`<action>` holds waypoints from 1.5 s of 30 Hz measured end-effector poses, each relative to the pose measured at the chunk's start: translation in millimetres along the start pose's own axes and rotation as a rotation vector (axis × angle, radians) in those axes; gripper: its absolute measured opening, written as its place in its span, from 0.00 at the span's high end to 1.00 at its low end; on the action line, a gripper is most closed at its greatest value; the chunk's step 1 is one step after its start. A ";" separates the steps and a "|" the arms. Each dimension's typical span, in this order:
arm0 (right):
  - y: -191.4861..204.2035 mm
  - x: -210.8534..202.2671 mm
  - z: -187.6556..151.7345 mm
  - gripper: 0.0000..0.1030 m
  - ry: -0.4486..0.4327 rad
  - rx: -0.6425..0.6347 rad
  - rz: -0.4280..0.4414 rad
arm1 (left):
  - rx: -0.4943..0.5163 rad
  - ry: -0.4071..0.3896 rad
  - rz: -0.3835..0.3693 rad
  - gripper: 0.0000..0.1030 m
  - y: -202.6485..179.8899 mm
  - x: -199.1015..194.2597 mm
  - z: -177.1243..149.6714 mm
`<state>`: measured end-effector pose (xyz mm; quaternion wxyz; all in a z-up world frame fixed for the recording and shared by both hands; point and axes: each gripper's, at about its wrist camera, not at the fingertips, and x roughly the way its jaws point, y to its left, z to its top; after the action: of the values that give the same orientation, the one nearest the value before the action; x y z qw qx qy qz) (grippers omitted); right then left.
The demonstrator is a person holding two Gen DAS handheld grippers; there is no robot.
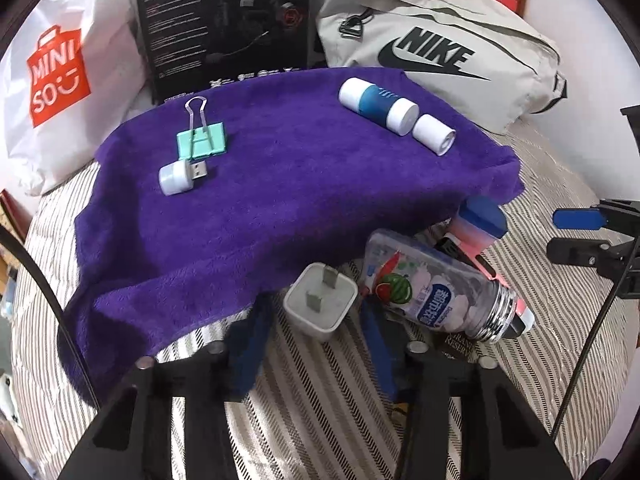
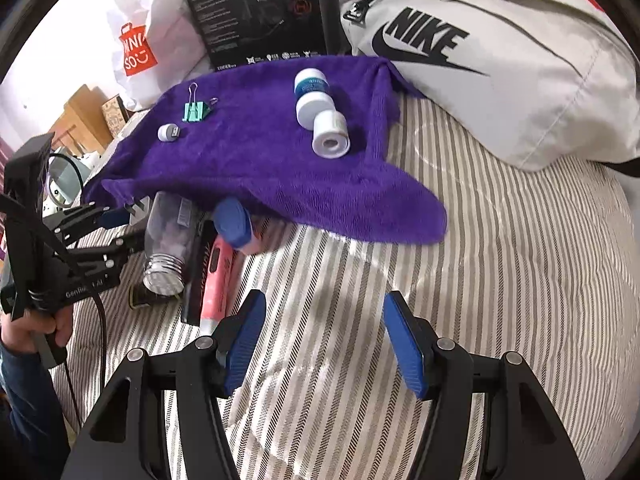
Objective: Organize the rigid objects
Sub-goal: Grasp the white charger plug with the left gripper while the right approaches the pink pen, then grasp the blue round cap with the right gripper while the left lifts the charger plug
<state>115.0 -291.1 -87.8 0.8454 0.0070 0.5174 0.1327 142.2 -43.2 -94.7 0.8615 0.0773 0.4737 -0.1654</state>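
Holding nothing, your left claw (image 1: 316, 344) gapes wide around the white plug (image 1: 320, 307) on the striped bed (image 1: 320, 400). Your right claw (image 2: 324, 340) is wide open too, touching nothing.

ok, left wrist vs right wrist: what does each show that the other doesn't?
Left wrist only: the white charger plug face-on between the left gripper fingers, and the candy bottle's watermelon label.

Right wrist only: the person's hand on the left gripper's handle, the right gripper open over bare striped bedding, and wooden furniture at the left.

Both: purple towel carrying the binder clip, USB dongle and two white tubes, plus the Nike bag.
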 end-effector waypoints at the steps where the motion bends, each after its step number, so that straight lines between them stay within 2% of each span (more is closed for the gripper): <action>1: -0.3 1.4 -1.3 0.41 0.004 0.004 0.001 | 0.002 -0.002 -0.010 0.68 0.0 -0.2 0.7; 3: 0.6 4.2 -3.1 0.41 0.012 0.006 0.004 | 0.009 0.003 -0.038 0.70 0.0 -0.7 1.0; 11: 6.6 10.4 -6.4 0.41 0.016 0.012 0.037 | 0.021 0.014 -0.032 0.70 -0.4 -6.6 -2.4; 22: 34.9 28.5 29.2 0.43 -0.017 -0.011 0.127 | -0.028 0.025 -0.007 0.70 17.3 -15.4 -12.5; 24: 41.5 34.0 33.0 0.47 -0.013 -0.029 0.123 | -0.038 0.024 -0.003 0.70 20.0 -16.6 -14.1; 26: 46.7 39.2 36.1 0.58 -0.008 -0.041 0.123 | -0.045 0.024 -0.006 0.70 21.9 -16.9 -14.7; 29: 50.1 44.6 38.3 0.67 0.000 -0.057 0.127 | -0.059 0.024 -0.009 0.70 23.3 -16.6 -14.9; 32: 48.1 46.7 41.2 0.73 0.006 -0.051 0.150 | -0.058 0.024 -0.009 0.70 22.5 -16.4 -14.9; 35: 46.0 41.5 42.0 0.77 0.005 -0.069 0.132 | -0.059 0.025 -0.007 0.70 22.3 -15.9 -15.2; 45: 43.8 50.5 48.1 0.78 0.014 -0.080 0.127 | -0.061 0.018 -0.001 0.70 23.2 -8.5 -7.2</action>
<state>169.3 -231.2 -103.1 0.8311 0.0053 0.5163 0.2067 140.6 -17.7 -91.9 0.8590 0.0525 0.4864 -0.1505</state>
